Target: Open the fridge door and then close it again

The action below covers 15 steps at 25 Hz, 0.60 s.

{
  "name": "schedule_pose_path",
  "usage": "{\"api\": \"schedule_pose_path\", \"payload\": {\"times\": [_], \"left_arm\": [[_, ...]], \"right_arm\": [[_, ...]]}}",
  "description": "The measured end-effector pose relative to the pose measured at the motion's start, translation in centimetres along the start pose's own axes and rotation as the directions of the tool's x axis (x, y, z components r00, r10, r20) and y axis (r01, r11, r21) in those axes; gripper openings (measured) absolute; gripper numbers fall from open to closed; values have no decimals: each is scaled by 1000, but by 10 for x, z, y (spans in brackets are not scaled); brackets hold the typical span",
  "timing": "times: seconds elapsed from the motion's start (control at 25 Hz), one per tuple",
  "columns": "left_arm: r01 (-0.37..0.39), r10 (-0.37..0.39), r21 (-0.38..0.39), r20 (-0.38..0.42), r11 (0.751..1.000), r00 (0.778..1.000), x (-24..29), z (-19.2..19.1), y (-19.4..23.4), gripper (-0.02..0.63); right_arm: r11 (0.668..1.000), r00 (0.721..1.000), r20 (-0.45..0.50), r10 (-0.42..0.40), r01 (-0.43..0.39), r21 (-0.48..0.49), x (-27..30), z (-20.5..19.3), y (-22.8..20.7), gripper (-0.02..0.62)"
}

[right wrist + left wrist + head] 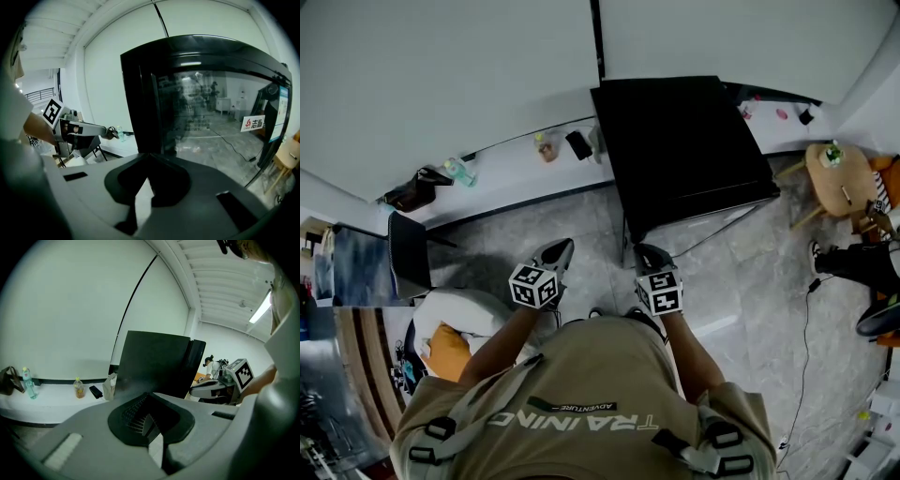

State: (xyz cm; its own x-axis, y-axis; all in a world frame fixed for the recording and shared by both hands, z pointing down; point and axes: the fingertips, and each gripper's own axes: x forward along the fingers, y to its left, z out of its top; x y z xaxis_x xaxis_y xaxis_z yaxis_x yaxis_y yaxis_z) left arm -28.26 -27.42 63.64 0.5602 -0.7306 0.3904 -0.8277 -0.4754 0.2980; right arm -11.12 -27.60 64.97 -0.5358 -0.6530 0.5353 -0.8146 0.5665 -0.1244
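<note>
- The black fridge (680,150) stands in the upper middle of the picture, and its glass door (220,117) is shut.
- My left gripper (555,253) is low, just left of the fridge's front. Its jaws are pressed together and hold nothing.
- My right gripper (649,255) is beside it, near the door. Its jaws are together too, with nothing in them.

1 black fridge (684,150), 2 grippers (560,250) (648,253), 2 bottles (459,172) (546,146), 1 round wooden table (840,180)

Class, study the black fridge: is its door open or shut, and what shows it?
Shut. The right gripper view shows the glass door flush with the fridge frame, no gap; overhead, nothing swings out.
</note>
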Motion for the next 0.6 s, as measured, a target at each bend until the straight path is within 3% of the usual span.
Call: {"api": "schedule_pose_path", "payload": {"times": [0.28, 0.48, 0.6], "left_arm": [[2, -2, -1, 16, 1000, 1000, -3, 2, -10, 2], [17, -12, -90, 54, 996, 998, -10, 9, -22, 2], [14, -8, -86, 65, 996, 998, -13, 11, -31, 2]], "right_arm": [[1000, 999, 33, -12, 12, -7, -13, 12, -8, 6], [1000, 999, 48, 13, -12, -8, -28, 16, -3, 6], [999, 998, 47, 31, -31, -9, -35, 15, 0, 6]]}}
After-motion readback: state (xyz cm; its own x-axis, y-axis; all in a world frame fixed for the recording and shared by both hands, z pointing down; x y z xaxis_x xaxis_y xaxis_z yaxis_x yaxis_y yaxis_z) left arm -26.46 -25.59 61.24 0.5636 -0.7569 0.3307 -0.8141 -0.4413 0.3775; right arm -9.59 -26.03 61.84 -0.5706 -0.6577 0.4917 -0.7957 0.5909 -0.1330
